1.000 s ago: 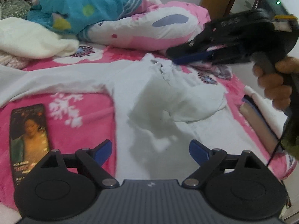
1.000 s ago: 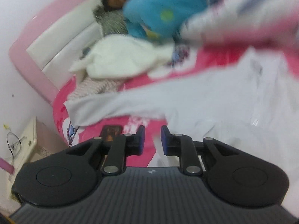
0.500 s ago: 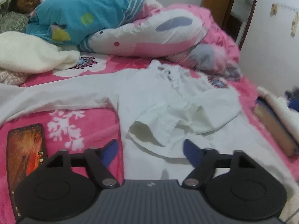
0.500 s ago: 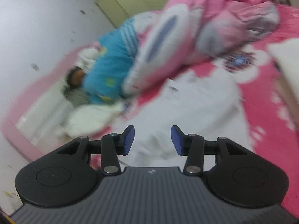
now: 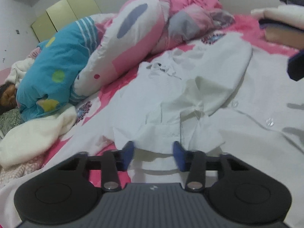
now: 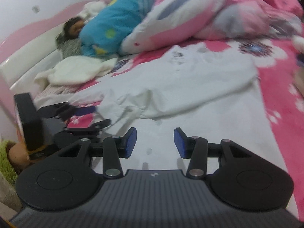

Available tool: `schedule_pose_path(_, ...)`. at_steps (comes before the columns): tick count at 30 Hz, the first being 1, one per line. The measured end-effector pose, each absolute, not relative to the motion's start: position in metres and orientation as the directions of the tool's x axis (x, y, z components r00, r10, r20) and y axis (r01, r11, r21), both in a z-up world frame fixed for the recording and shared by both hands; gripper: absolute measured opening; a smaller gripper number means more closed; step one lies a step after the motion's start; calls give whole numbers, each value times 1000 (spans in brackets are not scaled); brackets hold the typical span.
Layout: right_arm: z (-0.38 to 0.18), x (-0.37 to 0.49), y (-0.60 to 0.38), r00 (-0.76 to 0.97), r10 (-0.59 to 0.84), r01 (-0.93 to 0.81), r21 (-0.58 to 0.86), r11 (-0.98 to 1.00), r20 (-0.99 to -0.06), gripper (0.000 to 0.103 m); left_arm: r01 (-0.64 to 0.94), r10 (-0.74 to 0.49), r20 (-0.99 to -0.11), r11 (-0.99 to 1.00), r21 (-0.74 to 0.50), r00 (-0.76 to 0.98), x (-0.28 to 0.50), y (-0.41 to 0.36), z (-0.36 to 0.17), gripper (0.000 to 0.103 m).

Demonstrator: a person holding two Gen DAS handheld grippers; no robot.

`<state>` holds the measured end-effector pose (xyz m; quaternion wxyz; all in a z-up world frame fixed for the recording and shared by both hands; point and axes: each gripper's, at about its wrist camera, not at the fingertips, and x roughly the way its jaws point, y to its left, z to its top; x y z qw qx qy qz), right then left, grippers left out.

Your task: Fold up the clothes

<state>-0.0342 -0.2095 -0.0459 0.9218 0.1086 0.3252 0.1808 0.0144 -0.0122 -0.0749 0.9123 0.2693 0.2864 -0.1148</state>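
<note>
My white button-up shirt (image 5: 218, 102) lies spread on the pink flowered bedspread (image 6: 281, 102), front up, with one sleeve (image 5: 214, 87) folded back across the chest and its cuff bunched near the placket. My left gripper (image 5: 153, 154) hangs low over that cuff end with its jaws closing; a fold of the white cloth sits between the blue pads, though I cannot quite tell whether they have pinched it yet, since the frame is soft there. My right gripper (image 6: 155, 142) hovers over the flat lower body of the shirt, jaws parted about halfway and nothing between them.

This is thin woven cotton, I judge: light, limp and a little slick, so it will sag from any single pinch and drag the rest along the fuzzy bedspread. The clear buttons (image 5: 269, 122) are hard lumps I would rather not clamp. The best hold looks like the stitched cuff edge or the sleeve seam, where the fabric is doubled and less likely to slip through the pads. For my right side, the hem or the side seam gives the same firm edge.

A person sleeps under the blue quilt (image 5: 57, 72) at the head of the bed, well apart from the shirt.
</note>
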Motion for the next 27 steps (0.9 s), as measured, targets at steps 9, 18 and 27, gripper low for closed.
schedule_pose_path(9,-56,2,-158,654,487,-390,295,873,-579,43,379,-123,-607,871,313,785,20,9,-73,2)
schedule_pose_path(18,-80,27,-145,555,537,-324,430,843,-635,43,408,-163,-493,799,442,854,-10,11,-71,46)
schedule_pose_path(27,-90,46,-143,513,561,-273,497,824,-649,35,380,-106,-474,756,533,874,4,4,-90,46)
